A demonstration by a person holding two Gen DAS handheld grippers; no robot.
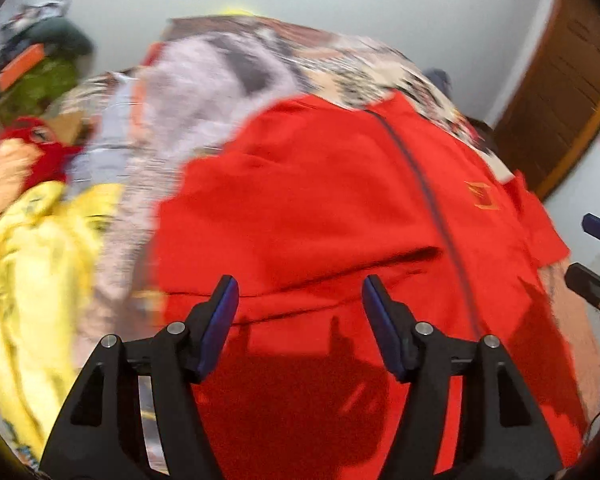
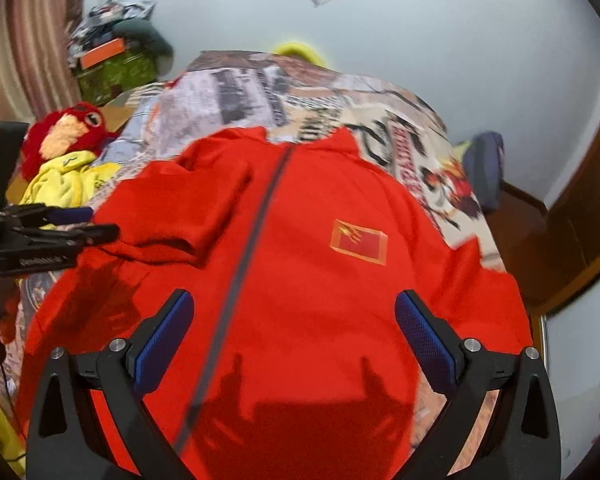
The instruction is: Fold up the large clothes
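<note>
Because folding needs a flat start, the large red zip-front jacket (image 2: 284, 248) lies spread front-up on the bed, its dark zipper line running down the middle and a small flag patch (image 2: 358, 242) on the chest. One red sleeve (image 2: 180, 216) is already laid across the body, which suggests the sides are being brought inward before the length is folded.

Above the near part of the garment hangs the left gripper (image 1: 300, 300), its blue-padded jaws spread with nothing between them, only red cloth beneath. Hovering over the hem, the right gripper (image 2: 294, 320) has its jaws wide apart and empty too; probably both are placed to take new holds on the fabric.

Under the jacket is a printed bedcover with comic-style graphics (image 2: 400, 132). Beside it, toward the left, sit a crumpled yellow garment (image 2: 66, 188) and a red plush toy with a pale beak (image 2: 66, 136), likely pushed aside to leave working room.

From the right wrist, the picture is sharp: the patch, the folded sleeve, and the left gripper seen from the side at the jacket's edge are plain. From the left wrist, much is blurred, yet it shows more of the yellow garment and the jacket's far right edge near a brown wooden door (image 1: 568, 92).
</note>
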